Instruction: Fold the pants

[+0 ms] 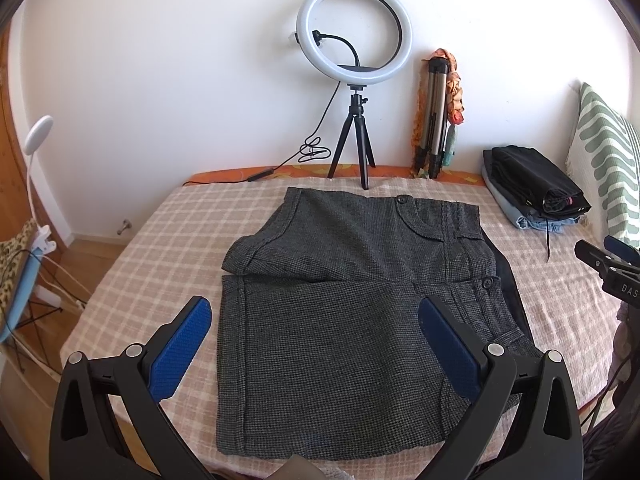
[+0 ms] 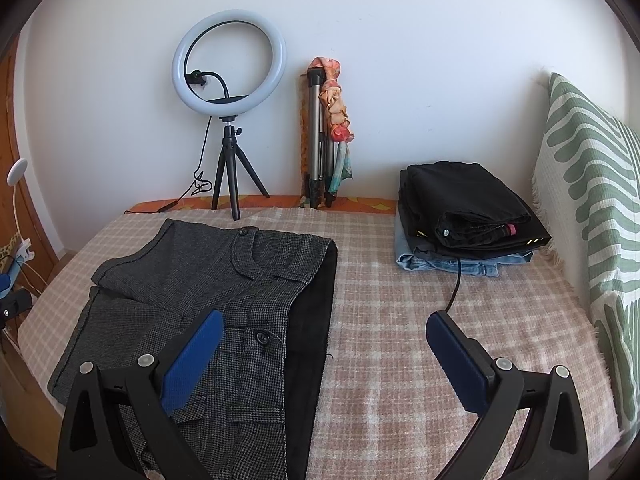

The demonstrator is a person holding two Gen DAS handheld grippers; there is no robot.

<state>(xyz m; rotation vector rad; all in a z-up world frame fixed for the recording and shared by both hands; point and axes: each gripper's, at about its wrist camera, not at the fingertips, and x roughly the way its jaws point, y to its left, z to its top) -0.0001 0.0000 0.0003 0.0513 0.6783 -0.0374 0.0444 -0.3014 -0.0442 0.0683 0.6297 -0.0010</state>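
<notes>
1. My left gripper [image 1: 316,312] hangs above the near part of the pants [image 1: 352,312], jaws wide apart and holding nothing; the blue pads [image 1: 180,348] frame the grey cloth.
2. My right gripper [image 2: 324,328] hangs to the right, jaws also wide apart and empty. Its left pad [image 2: 192,364] is over the pants [image 2: 192,292]; its right pad is over the bare blanket [image 2: 420,320].
3. The pants lie flat in the middle of the bed on the checked blanket [image 1: 160,232], folded over on themselves, with the upper layer ending in a crosswise edge about halfway down (two buttons show on the right side).
4. A dark strip runs along the right edge of the pants; I cannot tell if it is lining or another cloth.
5. Well apart, at the far right of the bed, sits a pile [image 2: 468,212] of folded clothes, black on top of blue denim, next to a green-and-white pillow [image 2: 592,184].
6. By the wall stand a ring light [image 2: 230,64] on a small tripod and a folded tripod [image 2: 320,140] with a scarf draped on it.
</notes>
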